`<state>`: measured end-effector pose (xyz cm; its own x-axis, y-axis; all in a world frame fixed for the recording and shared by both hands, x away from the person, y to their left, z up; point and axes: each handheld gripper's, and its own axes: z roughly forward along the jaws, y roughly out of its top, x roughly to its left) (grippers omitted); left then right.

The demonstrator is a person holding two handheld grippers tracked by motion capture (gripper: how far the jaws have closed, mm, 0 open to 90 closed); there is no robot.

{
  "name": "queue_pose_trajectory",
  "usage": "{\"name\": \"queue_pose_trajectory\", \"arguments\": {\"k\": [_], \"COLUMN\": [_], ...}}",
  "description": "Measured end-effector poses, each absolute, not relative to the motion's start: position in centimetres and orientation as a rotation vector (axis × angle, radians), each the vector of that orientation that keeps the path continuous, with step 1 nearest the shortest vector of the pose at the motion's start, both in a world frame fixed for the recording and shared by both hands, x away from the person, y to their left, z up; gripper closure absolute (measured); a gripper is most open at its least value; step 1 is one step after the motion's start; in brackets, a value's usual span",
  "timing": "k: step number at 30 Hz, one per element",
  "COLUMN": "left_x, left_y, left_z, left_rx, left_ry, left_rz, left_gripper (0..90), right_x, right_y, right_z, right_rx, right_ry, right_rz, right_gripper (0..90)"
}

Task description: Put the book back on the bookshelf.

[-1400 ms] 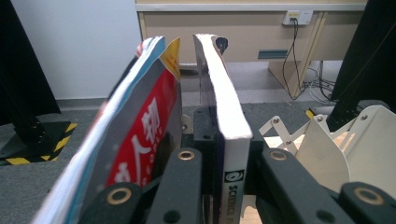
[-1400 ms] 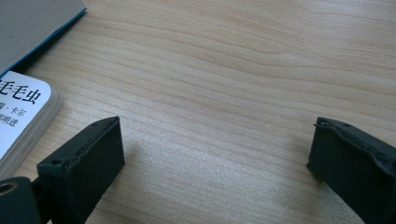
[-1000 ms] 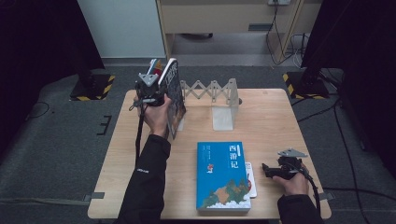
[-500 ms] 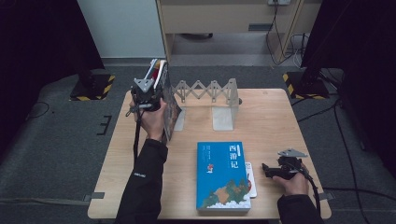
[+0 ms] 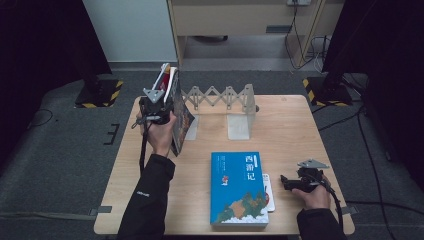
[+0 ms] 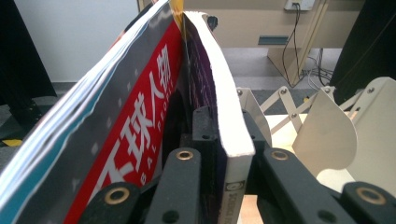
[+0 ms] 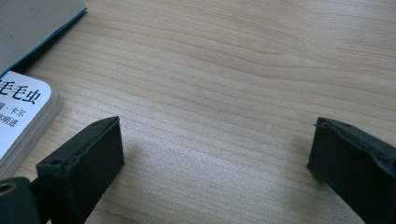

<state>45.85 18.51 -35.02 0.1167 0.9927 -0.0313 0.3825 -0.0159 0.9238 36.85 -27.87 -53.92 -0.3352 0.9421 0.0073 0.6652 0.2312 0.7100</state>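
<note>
My left gripper [image 5: 161, 107] is raised over the table's far left corner, shut on a couple of upright books [image 5: 176, 112]. In the left gripper view its jaws clamp a purple-covered book [image 6: 219, 93], and a red and grey magazine [image 6: 135, 135] leans against that book's left side. My right gripper [image 5: 287, 181] rests low at the table's near right, open, with bare wood between its fingers [image 7: 84, 163]. Flat at the front centre lies a big blue book [image 5: 239, 187], with a small white book [image 5: 270, 192] [image 7: 18, 116] sticking out from under its right edge.
An expanding white book rack [image 5: 220, 97] [image 6: 327, 126] with upright end plates stands at the back centre of the wooden table [image 5: 290, 130]. Grey floor surrounds the table, with dark stands and cables at the sides and a cabinet behind.
The left hand has shifted slightly left with the books and tilted them a little. The right gripper has stayed in place.
</note>
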Motion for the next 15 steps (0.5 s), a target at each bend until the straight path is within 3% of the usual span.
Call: {"name": "queue_pose_trajectory", "arguments": {"k": [15], "left_x": [44.83], "left_y": [19.50], "left_z": [-35.15], "left_rx": [1.553], "left_ry": [1.400], "left_rz": [0.892], "left_gripper": [78.5], "right_x": [36.85], "right_y": [-27.87], "right_z": [-53.92], "right_rx": [1.476], "right_ry": [2.085], "right_rz": [0.875], "right_gripper": [3.3]}}
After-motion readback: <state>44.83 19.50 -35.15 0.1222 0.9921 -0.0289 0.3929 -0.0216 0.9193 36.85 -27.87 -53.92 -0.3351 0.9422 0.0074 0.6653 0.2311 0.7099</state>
